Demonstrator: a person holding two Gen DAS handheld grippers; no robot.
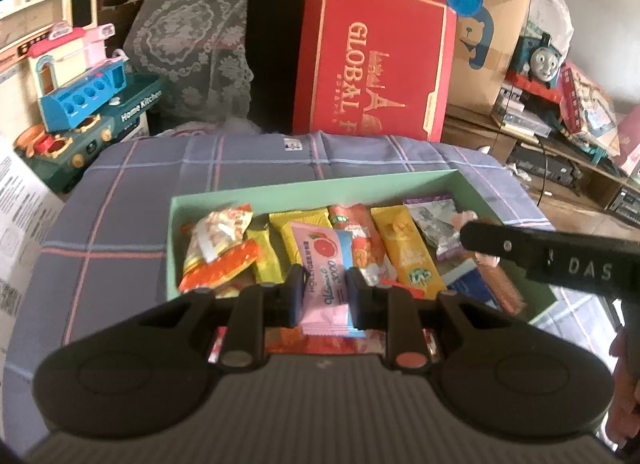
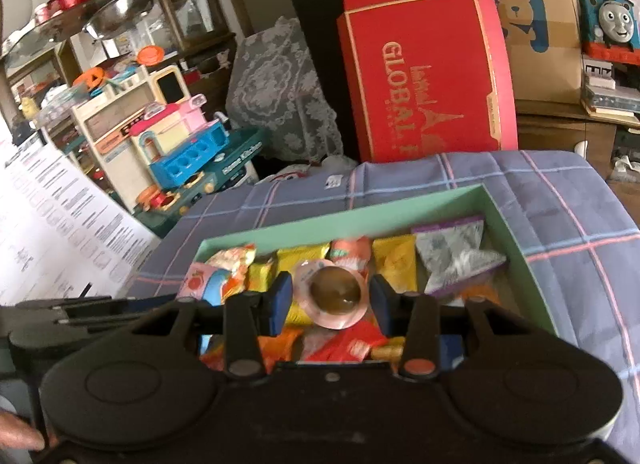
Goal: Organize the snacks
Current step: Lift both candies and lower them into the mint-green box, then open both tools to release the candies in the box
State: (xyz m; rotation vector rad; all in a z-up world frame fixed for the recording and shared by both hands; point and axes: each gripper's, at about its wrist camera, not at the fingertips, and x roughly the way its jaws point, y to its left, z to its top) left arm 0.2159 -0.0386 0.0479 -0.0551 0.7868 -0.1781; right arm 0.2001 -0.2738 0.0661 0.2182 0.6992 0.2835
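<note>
A pale green box (image 1: 304, 188) full of snack packets sits on a plaid purple cloth (image 1: 120, 200). My left gripper (image 1: 323, 292) is shut on a pink grapefruit snack packet (image 1: 326, 276) and holds it over the box's near side. My right gripper (image 2: 329, 304) holds a round pink jelly cup (image 2: 332, 292) between its blue pads, over the same box (image 2: 520, 232). The right gripper's black finger (image 1: 520, 252) reaches in from the right in the left wrist view. Yellow, orange and purple-silver packets lie in the box.
A red "GLOBAL" gift box (image 1: 372, 60) stands upright behind the cloth. A toy kitchen set (image 1: 80, 104) is to the left, with a printed white sheet (image 2: 60, 224) nearby. A cardboard box and a Thomas train toy (image 1: 540, 56) are at the right.
</note>
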